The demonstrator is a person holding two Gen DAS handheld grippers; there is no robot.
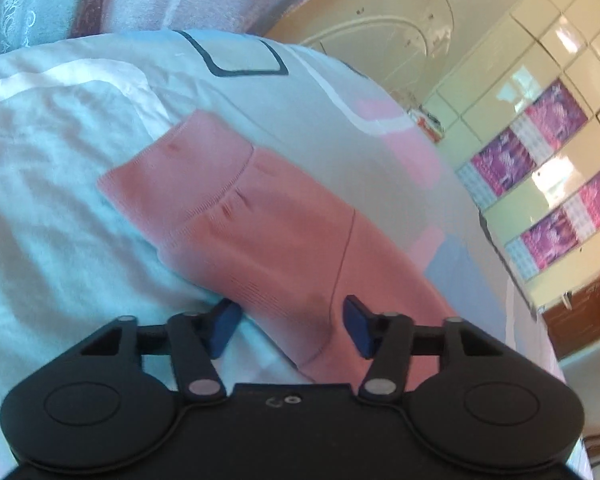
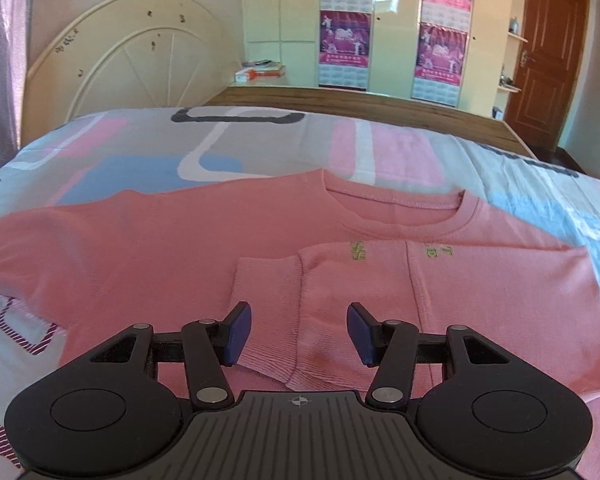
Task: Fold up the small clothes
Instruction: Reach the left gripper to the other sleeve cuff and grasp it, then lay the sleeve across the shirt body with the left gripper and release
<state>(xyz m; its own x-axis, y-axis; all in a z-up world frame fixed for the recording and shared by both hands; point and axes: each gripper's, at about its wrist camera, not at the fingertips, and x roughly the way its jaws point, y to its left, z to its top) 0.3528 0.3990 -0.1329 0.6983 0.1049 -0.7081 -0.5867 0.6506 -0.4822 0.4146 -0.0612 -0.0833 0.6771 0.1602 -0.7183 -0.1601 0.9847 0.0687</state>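
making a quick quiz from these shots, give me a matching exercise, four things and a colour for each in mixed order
Things:
1. sweater
2. door
3. headboard
4. tool pads

Colours:
A. cream
B. blue
C. pink
D. brown

Pairs: 1-C, 2-D, 3-A, 4-B

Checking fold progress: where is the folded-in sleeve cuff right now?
In the right wrist view the sleeve cuff lies flat across the pink shirt chest, below the collar, just ahead of the right tongs.
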